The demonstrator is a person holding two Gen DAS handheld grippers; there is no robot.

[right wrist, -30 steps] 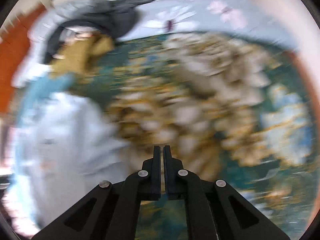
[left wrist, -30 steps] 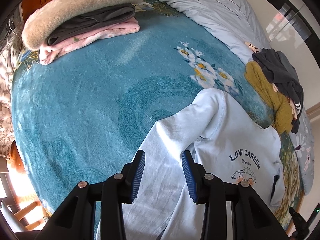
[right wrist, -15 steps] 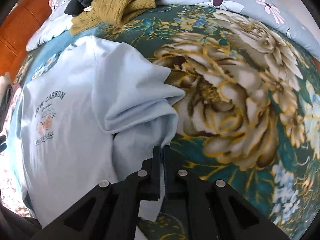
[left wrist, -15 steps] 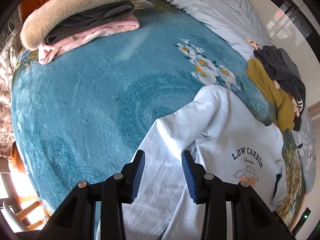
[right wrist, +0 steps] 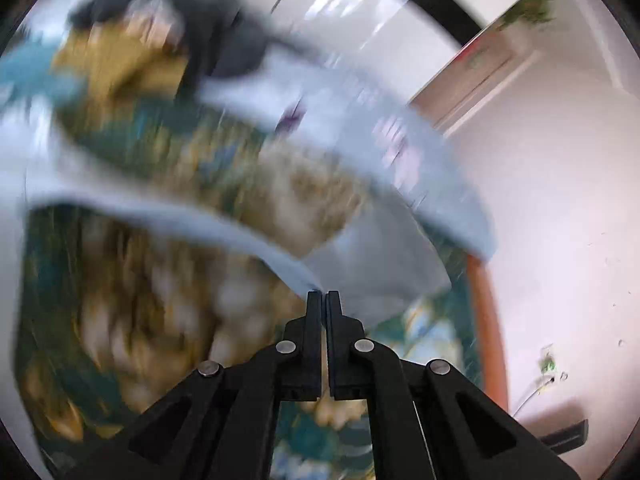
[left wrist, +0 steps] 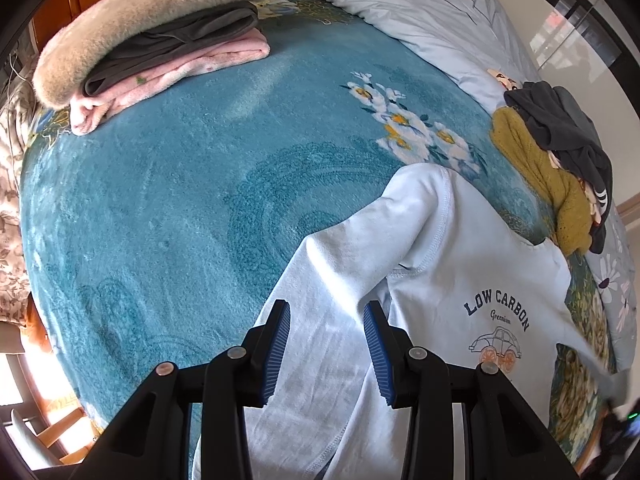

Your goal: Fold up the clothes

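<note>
A pale blue sweatshirt (left wrist: 460, 280) printed "LOW CARBON" lies face up on the teal bed blanket (left wrist: 180, 220). One long sleeve (left wrist: 332, 280) runs down toward my left gripper (left wrist: 326, 344), which hovers open over it, blue pads either side of the sleeve and apart from it. In the blurred right wrist view, my right gripper (right wrist: 323, 300) is shut on the other sleeve (right wrist: 180, 216), lifted off the flowered blanket and stretched away to the left.
A folded stack of pink and grey garments (left wrist: 172, 60) sits under a beige fur piece (left wrist: 140, 12) at the back left. A heap of mustard and dark clothes (left wrist: 560, 168) lies at the right. A pale floral duvet (left wrist: 420, 12) lines the far side. Wall and floor (right wrist: 560, 200) to the right.
My right gripper has swung up and to the right, pulling the pinched sleeve off the shirt body and out into the air. The left gripper has barely moved.
</note>
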